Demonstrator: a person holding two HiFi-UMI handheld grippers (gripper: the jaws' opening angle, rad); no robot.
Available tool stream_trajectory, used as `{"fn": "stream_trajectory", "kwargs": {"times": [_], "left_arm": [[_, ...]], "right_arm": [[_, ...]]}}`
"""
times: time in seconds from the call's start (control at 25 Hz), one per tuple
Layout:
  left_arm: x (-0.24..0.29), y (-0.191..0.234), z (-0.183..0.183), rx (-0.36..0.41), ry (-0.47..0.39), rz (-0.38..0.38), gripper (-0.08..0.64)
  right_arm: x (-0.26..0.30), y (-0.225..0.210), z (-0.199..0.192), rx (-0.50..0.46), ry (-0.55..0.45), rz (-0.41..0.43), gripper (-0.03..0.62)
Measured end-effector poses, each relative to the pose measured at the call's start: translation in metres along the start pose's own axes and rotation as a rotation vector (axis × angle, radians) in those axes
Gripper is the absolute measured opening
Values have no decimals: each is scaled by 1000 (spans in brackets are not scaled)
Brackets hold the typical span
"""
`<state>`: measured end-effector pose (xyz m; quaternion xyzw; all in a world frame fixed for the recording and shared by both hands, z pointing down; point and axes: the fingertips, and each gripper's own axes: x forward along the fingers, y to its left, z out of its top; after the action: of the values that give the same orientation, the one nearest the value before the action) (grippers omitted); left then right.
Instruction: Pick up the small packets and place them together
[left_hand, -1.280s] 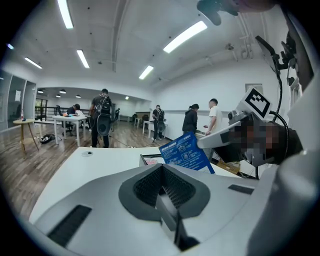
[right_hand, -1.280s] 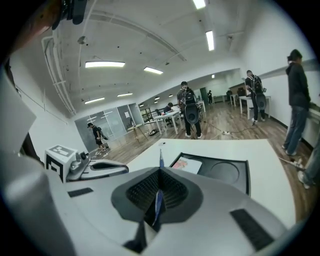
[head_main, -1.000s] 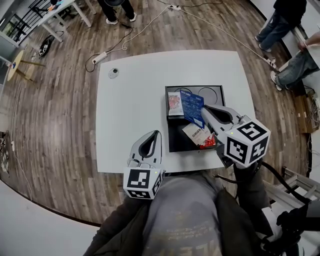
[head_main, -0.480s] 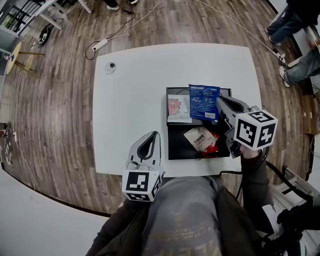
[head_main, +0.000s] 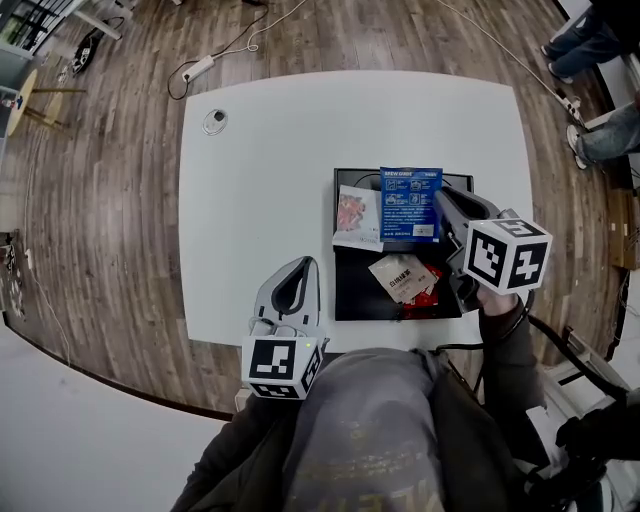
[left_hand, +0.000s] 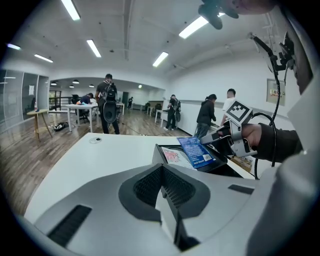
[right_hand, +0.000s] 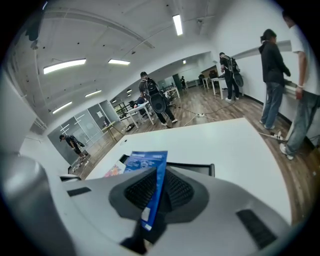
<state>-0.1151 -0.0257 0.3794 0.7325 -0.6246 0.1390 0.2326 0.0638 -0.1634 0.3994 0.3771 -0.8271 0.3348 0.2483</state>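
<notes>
A white table (head_main: 250, 200) is seen filling the middle of the head view, and a black tray (head_main: 352, 285) is set on it right of centre. Below centre, the left gripper (head_main: 305, 262) is held over the table's lower edge, its jaws pressed together on nothing. At the tray's upper right the right gripper (head_main: 441, 196) is held. Its jaws have just been opening and are slightly parted, with a blue packet (head_main: 410, 203) between them over the tray's upper part. A pink-printed packet (head_main: 355, 212) is seen just left of it. Lower in the tray, a beige packet (head_main: 397, 274) is laid partly over a red packet (head_main: 425, 287).

head view: steeply down on bench (head_main: 250, 200) | gripper views: low, close | shared: blue packet (head_main: 410, 203), black tray (head_main: 350, 295)
</notes>
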Motion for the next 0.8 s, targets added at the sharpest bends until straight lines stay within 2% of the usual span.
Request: {"fn": "stream_trajectory", "kwargs": {"times": [0.12,0.36,0.56,0.8], "left_arm": [[0,0,-1,-2,1,0,2],[-6,-3,2,6,-9,-8,2],[-9,-8,10,25,-47,-31,2],[-22,-26,7,47,-60,-81,2]], "right_arm": [[0,-3,1,-13,-6,-26,72],[-14,-1,10,-17,-67,-47,72],[-36,4,24,-57,-158,-69,71],[-70,17,9,-69,-208,-67,71]]}}
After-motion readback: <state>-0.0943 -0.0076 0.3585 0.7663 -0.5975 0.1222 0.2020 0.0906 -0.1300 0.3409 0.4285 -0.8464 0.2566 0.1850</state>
